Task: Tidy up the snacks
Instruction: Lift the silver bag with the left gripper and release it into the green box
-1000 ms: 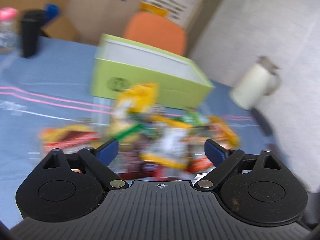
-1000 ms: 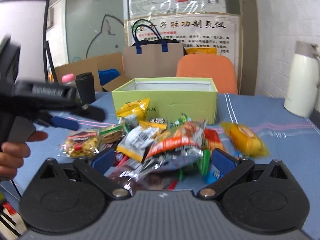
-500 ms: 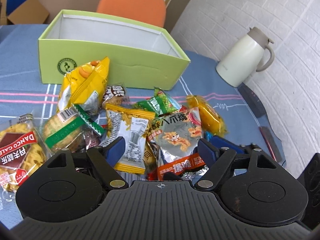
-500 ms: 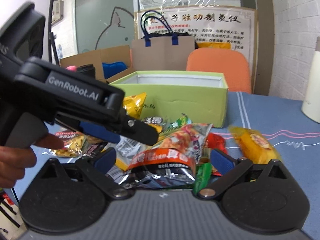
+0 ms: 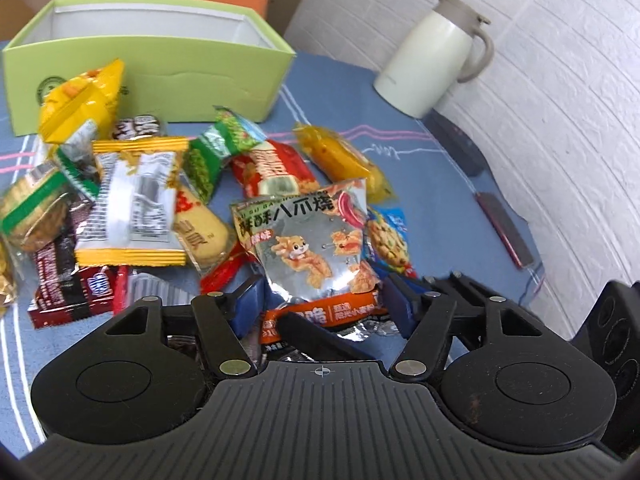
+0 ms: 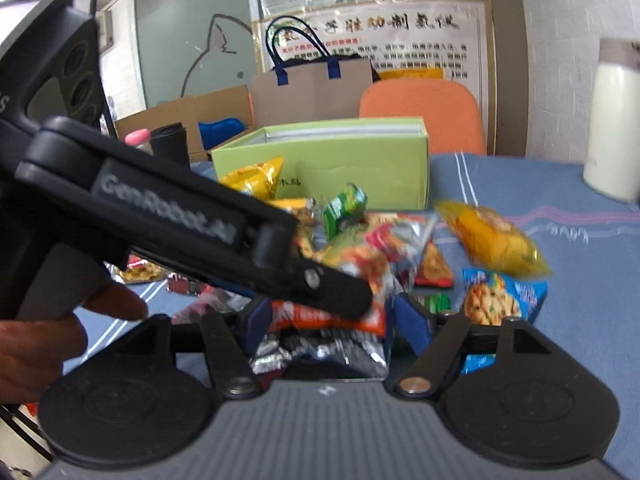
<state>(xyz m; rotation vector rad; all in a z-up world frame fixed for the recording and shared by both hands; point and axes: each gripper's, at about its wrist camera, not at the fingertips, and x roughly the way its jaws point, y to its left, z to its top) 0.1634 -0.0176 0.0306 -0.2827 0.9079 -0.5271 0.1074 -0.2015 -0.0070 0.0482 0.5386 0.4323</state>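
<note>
Snacks (image 5: 136, 200) lie heaped mid-counter before the green box (image 5: 148, 60). Both tools have just been closing around the silver-and-orange packet (image 5: 312, 248): the left tool (image 5: 320, 306) has moved in from the left, while the right tool's (image 6: 326, 322) pads now press the packet's sides.

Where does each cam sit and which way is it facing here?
Left wrist: on the left gripper, tilted down at the snack pile, the green box and a white jug; shows its own fingers.
Right wrist: on the right gripper, lower and flatter, facing the box and wall posters; shows its own fingers, the other gripper and a hand.
Shared: both have the silver-orange snack bag between their fingers.
</note>
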